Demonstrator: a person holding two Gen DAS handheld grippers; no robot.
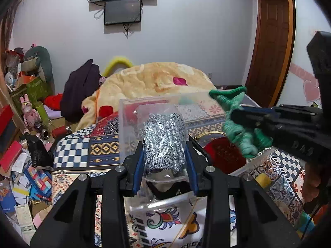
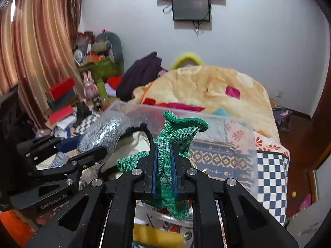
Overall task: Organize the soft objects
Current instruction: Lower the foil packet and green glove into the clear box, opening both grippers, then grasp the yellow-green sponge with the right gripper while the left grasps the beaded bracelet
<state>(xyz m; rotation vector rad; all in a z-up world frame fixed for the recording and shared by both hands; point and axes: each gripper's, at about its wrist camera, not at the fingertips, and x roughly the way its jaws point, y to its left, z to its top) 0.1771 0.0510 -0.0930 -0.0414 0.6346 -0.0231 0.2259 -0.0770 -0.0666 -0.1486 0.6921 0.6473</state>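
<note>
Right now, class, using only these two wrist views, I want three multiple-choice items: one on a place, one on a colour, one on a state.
1. Where is the clear plastic bin?
A. on the patterned bedspread, in front of the yellow blanket
B. on the floor by the door
C. on a wall shelf

2. What colour is the knitted item in the right gripper?
A. red
B. green
C. purple

3. What state is the left gripper in?
A. open and empty
B. lying on the bed
C. closed on the bagged grey knit

Answers:
1 A: the bin sits on the patterned bedspread, the yellow blanket behind it.
2 B: the knit between the blue pads is green.
3 C: both pads press the plastic-wrapped grey bundle.
</note>
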